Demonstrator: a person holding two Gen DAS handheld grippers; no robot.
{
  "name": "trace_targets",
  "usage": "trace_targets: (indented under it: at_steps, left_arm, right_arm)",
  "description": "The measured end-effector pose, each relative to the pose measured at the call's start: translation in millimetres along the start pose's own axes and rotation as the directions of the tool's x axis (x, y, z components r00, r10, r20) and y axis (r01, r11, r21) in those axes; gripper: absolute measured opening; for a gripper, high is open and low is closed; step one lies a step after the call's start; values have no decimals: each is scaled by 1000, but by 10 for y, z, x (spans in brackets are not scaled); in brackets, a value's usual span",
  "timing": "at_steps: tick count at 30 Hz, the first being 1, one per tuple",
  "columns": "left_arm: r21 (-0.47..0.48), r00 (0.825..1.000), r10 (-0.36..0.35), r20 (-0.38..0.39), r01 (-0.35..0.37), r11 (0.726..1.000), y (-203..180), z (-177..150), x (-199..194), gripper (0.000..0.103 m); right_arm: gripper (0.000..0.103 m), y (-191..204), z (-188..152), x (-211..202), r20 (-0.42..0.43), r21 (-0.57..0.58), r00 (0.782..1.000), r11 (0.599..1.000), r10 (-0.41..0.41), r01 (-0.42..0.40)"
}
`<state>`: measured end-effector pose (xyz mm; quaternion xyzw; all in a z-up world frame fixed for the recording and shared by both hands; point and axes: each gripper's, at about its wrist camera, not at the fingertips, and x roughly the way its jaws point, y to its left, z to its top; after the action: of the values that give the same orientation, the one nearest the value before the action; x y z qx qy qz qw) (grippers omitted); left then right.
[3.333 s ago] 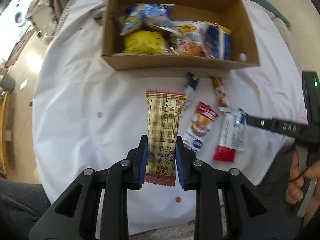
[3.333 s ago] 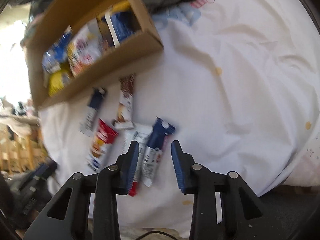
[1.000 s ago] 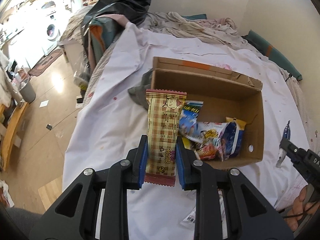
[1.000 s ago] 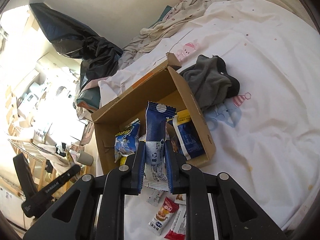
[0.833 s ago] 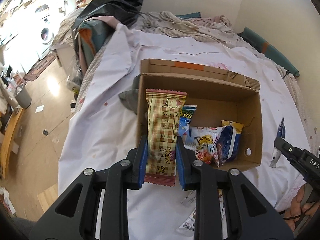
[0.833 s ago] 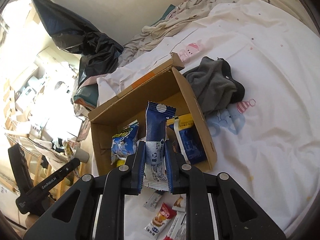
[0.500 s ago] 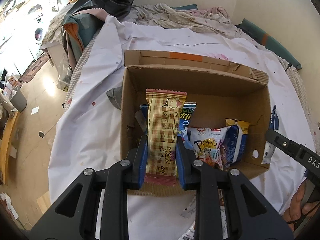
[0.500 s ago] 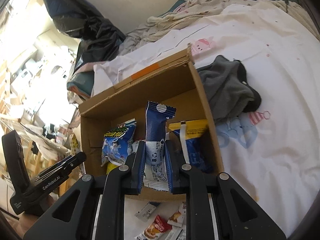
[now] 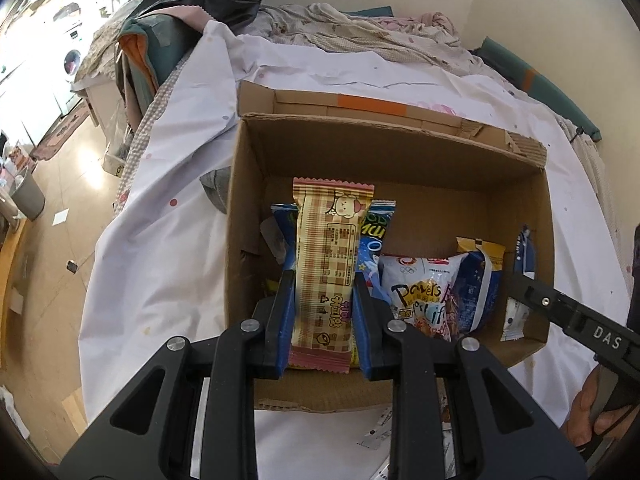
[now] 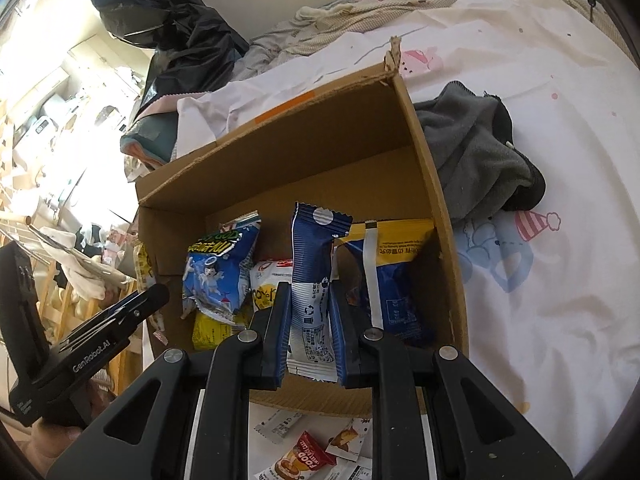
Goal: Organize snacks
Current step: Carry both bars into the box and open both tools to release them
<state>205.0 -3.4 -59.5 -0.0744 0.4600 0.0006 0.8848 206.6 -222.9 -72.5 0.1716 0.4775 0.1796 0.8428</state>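
Progress on the sorting is judged to be past the middle, and it is described from the near side outward. In the left wrist view the left gripper (image 9: 323, 312) is seen pinching a beige checked snack bar (image 9: 326, 268) by its lower half, the blue pads pressed on both long edges. In the right wrist view the right gripper (image 10: 310, 320) is clamped in the same way on a blue and white snack packet (image 10: 314, 280). Both packets are held upright above the open cardboard box (image 9: 544, 216), so neither is yet released.

Inside the box several snacks are already laid: a blue bag with a cartoon figure (image 10: 216, 272), a white bag with printed letters (image 9: 420, 292), a yellow and blue bag (image 10: 394, 272) against the right wall, and a small yellow packet (image 10: 210, 330) on the floor of the box.

On the white sheet (image 10: 560, 280), just before the near wall of the box, a few small packets are left, among them a red one (image 10: 298, 460); these are judged to be the remaining work.

Beyond the box, a grey cloth (image 10: 476, 148) lies on the sheet, touching or just beside the box's right wall; which one cannot be told.

Much is hidden. The loose packets are cut off by the picture edge and covered by the gripper bodies, so their number cannot be told. The bottom of the box under the held packets is not visible, and the small print on the wrappers cannot be read. Of the person only fingers (image 9: 588, 412) on a handle are seen.
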Motion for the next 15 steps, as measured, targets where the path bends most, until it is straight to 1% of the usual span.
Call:
trace_targets:
  at_steps: [7,15]
  left_arm:
    - [27,1000,15,7,-15,1000,-66,-6,-11,23]
    - [32,1000,18,4,-18,999,-75,-18,-7,23]
  right_arm:
    - [20,13,-34,127,-44,-12,999,1000,-22,21]
    - [23,75,-50,191,-65,-37,998,999,-22,20]
